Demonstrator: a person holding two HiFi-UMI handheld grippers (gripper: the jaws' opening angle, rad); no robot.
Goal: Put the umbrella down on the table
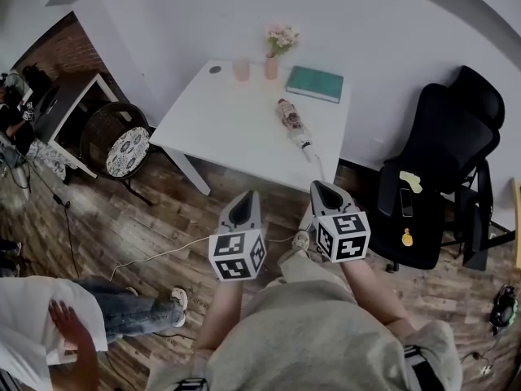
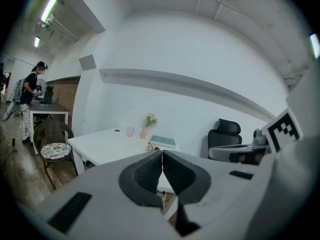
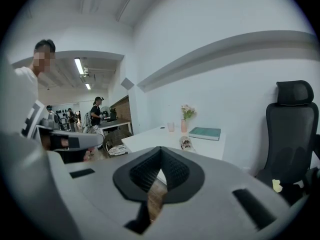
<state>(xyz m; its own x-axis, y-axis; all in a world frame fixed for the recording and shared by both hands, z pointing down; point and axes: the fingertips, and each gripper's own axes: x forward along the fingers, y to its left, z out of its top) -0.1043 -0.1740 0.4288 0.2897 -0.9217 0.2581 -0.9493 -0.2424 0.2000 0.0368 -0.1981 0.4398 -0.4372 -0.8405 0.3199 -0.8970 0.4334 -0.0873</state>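
Lying on the white table (image 1: 228,129), the folded umbrella (image 1: 293,123) rests on the near-right part of the top. Its patterned body points toward the far side and its pale handle end reaches toward the near edge. Nothing holds it, and both grippers are apart from it.

The left gripper (image 1: 243,207) hovers over the wood floor (image 1: 122,226) on the near side of the table. In the left gripper view its jaws are pressed together with nothing between them (image 2: 162,155). The right gripper (image 1: 327,192) hangs just to its right, close to the table's near-right corner. Its jaws are likewise clenched and empty in the right gripper view (image 3: 160,152). The two grippers sit side by side, both aimed toward the table and tipped slightly downward.

Along the table's far edge stand a pink cup (image 1: 241,70) and a vase (image 1: 271,67) with pale flowers (image 1: 282,37), and a green book (image 1: 314,83) lies flat to their right. All are apart from the umbrella, which also shows in the right gripper view (image 3: 187,143), near the table's edge in front of the book.

A black office chair (image 1: 444,169) stands to the right of the table, against the wall (image 1: 391,39). A wicker chair (image 1: 116,139) with a patterned cushion stands to the left. A person (image 1: 69,324) is partly visible at the near left.
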